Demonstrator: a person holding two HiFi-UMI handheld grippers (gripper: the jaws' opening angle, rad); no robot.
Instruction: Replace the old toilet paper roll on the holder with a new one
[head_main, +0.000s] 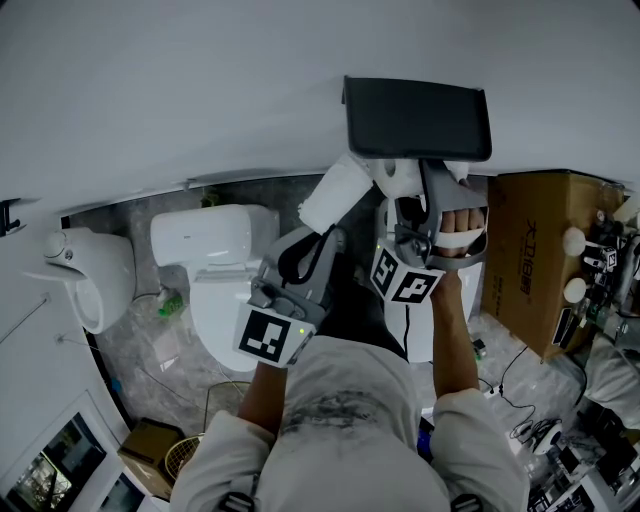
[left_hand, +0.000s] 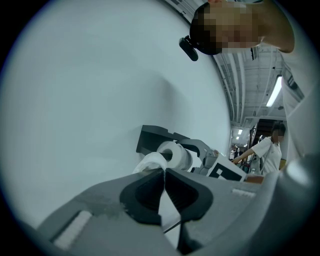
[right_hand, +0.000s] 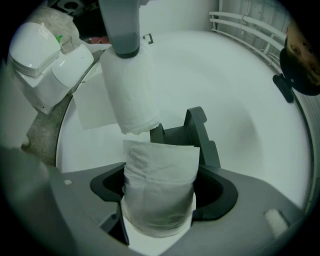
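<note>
A dark grey holder (head_main: 418, 118) is fixed to the white wall. My right gripper (head_main: 412, 195) is just below it, its jaws closed wide on a white toilet paper roll (head_main: 398, 178). In the right gripper view this soft roll (right_hand: 159, 185) fills the gap between the pads, with the holder (right_hand: 197, 130) right behind it. My left gripper (head_main: 331, 233) is shut on the edge of a second white roll (head_main: 335, 195), which sits left of the holder. That roll (right_hand: 132, 95) hangs from the left jaws in the right gripper view. In the left gripper view its edge (left_hand: 150, 162) shows just past the shut tips (left_hand: 164, 172).
A white toilet (head_main: 225, 270) stands below left, with a white wall urinal (head_main: 90, 275) further left. A cardboard box (head_main: 535, 260) stands to the right, with cables and gear on the floor beside it. A wire basket (head_main: 185, 455) is at the lower left.
</note>
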